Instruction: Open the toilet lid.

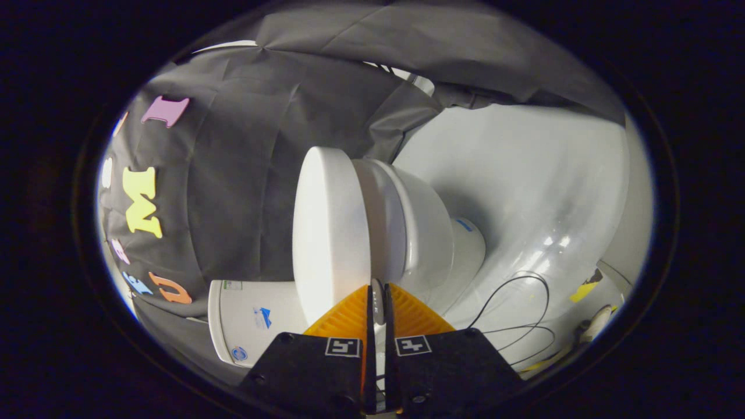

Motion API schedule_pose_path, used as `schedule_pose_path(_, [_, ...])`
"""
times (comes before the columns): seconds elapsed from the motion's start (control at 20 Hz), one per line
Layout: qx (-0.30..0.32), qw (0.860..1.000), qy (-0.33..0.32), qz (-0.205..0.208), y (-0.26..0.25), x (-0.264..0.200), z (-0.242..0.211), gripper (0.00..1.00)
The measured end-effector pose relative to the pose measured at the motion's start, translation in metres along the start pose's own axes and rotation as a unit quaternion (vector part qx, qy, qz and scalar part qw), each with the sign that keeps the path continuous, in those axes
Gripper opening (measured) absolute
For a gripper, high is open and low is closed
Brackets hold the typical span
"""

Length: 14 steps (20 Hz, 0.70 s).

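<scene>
The view is rolled, so the white toilet lies sideways in the picture. Its smooth oval lid (329, 233) rests flat against the seat and bowl (419, 233), with only a thin seam between them. My gripper (377, 294) reaches the lid's near rim. Its orange ribbed fingers (349, 317) stand almost together, and a thin white strip of the lid's edge is pinched between them. The tank (250, 326) shows beyond the left finger, partly hidden by the lid.
The glossy white floor (524, 192) spreads past the bowl, with thin black cables (524, 302) looping across it near the right finger. A yellow tape mark (585, 289) sits farther off. Black cloth (233, 192) hangs behind the toilet.
</scene>
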<state>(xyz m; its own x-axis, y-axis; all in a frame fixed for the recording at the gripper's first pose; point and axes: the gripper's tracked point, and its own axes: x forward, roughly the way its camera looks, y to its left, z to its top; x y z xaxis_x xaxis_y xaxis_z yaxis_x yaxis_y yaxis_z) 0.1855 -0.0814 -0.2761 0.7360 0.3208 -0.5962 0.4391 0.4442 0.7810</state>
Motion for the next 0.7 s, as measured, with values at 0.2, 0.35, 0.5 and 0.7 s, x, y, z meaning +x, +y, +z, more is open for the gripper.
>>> schedule_pose_path(0.2, [-0.017,1.000,-0.004,0.007,0.019,-0.009,-0.001,0.09])
schedule_pose_path(0.35, [-0.034,0.999,-0.004,0.009,0.035,-0.018,-0.004,0.09])
schedule_pose_path(0.5, [-0.050,0.999,-0.007,0.008,0.047,-0.024,-0.006,0.09])
schedule_pose_path(0.7, [-0.064,0.998,-0.012,0.013,0.066,-0.033,-0.010,0.09])
